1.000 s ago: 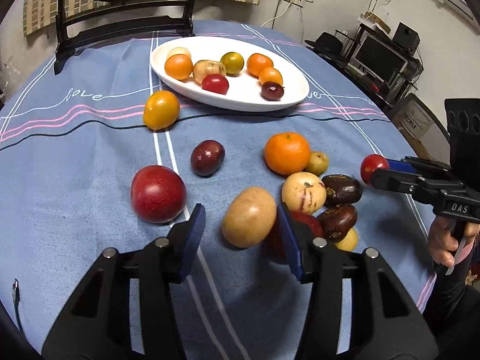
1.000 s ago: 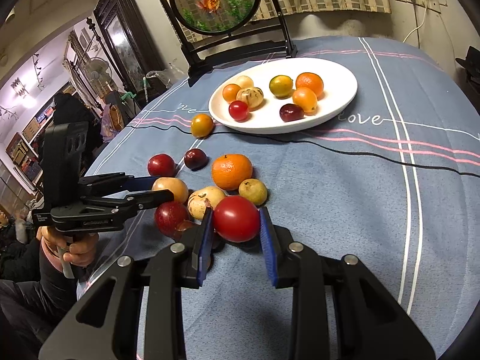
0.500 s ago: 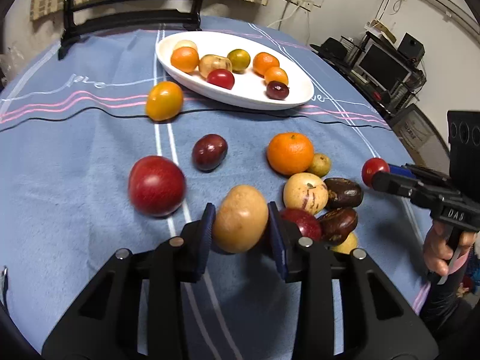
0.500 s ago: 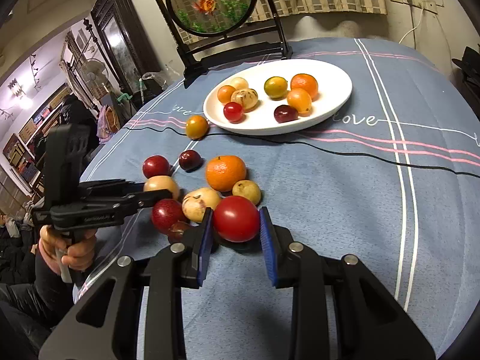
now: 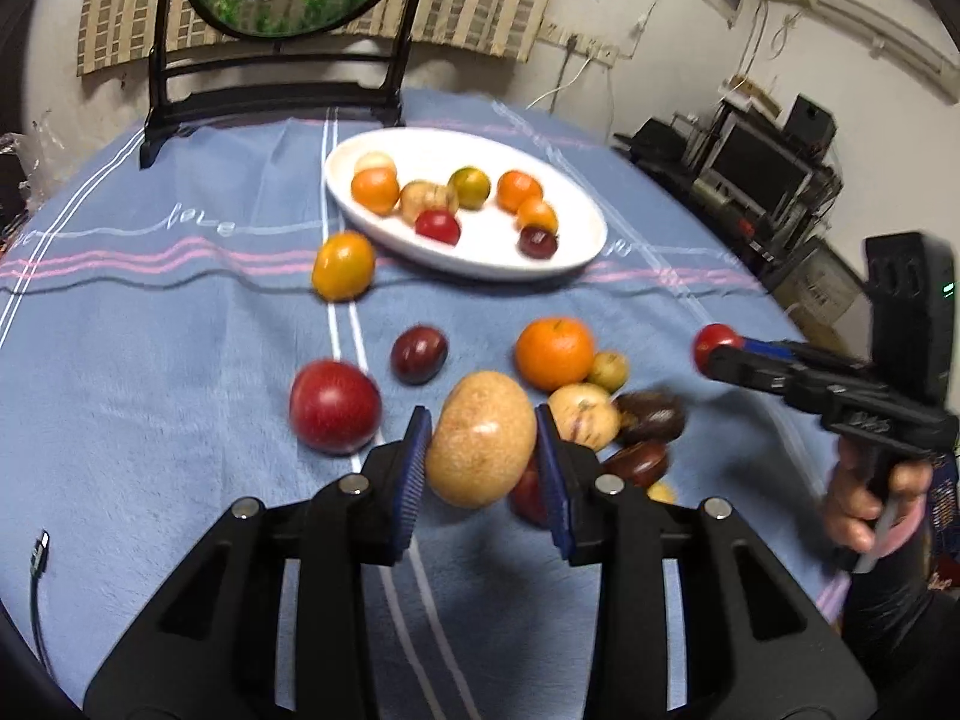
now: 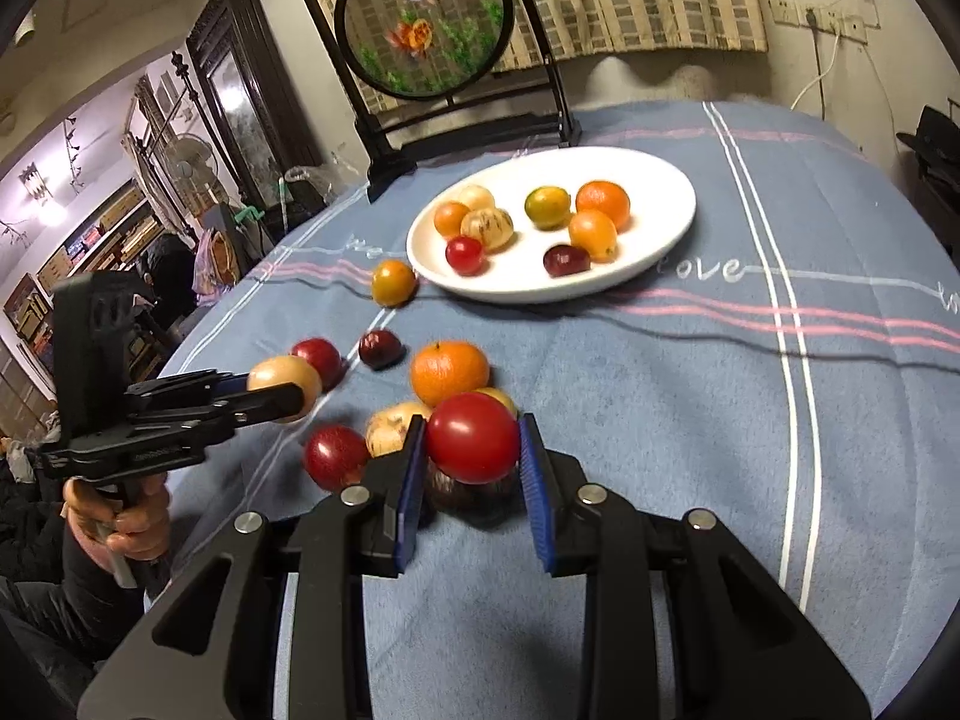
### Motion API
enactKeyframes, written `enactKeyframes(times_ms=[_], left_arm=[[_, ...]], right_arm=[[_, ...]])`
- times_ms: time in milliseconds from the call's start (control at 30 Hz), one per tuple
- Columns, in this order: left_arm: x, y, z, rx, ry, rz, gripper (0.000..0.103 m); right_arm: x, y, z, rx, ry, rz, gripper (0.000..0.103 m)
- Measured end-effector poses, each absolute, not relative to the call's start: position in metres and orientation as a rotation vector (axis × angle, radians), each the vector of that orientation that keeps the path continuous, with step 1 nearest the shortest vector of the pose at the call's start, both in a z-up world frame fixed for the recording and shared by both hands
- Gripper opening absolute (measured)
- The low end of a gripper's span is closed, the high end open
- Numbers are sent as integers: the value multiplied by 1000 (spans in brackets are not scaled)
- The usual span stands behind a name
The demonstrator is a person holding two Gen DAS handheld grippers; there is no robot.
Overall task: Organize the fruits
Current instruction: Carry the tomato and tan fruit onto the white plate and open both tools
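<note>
Both fruits gripped, clear of the surface [image 5: 150,360]

My left hand-held gripper [image 5: 483,468] clamps the tan fruit [image 5: 482,441]; the right hand-held gripper [image 6: 472,468] pinches the red fruit [image 6: 472,437]. Smooth, round, likely bruisable: I'd squeeze gently across their widest part.

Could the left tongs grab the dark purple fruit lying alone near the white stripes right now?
Probably not yet: the left tongs are shut on a tan fruit. The path to the dark purple fruit looks clear once they are emptied.
</note>
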State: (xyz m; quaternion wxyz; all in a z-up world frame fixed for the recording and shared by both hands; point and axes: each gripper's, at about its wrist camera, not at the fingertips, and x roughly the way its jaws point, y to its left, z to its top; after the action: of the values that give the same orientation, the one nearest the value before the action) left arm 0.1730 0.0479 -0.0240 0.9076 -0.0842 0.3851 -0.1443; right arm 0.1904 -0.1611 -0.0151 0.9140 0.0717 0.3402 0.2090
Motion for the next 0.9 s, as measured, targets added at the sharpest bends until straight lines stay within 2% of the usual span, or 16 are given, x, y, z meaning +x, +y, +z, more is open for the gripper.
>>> enactKeyframes(times_ms=[200, 400, 600, 667, 800, 867, 900], left_arm=[[211, 41, 21, -105, 718, -281, 35], [284, 29, 32, -110, 726, -263, 31], [352, 12, 28, -54, 746, -207, 30], [375, 7, 17, -45, 791, -183, 25], [381, 13, 11, -90, 804, -178, 25], [373, 15, 15, -88, 780, -164, 29], [366, 16, 19, -77, 766, -155, 33]], right_arm=[[236, -167, 21, 220, 576, 364, 31], [303, -175, 24, 284, 527, 259, 31], [352, -186, -2, 274, 615, 141, 31], [362, -188, -8, 266, 641, 141, 31], [371, -188, -13, 265, 687, 175, 32], [372, -186, -11, 235, 694, 154, 38], [370, -186, -9, 224, 680, 143, 53]])
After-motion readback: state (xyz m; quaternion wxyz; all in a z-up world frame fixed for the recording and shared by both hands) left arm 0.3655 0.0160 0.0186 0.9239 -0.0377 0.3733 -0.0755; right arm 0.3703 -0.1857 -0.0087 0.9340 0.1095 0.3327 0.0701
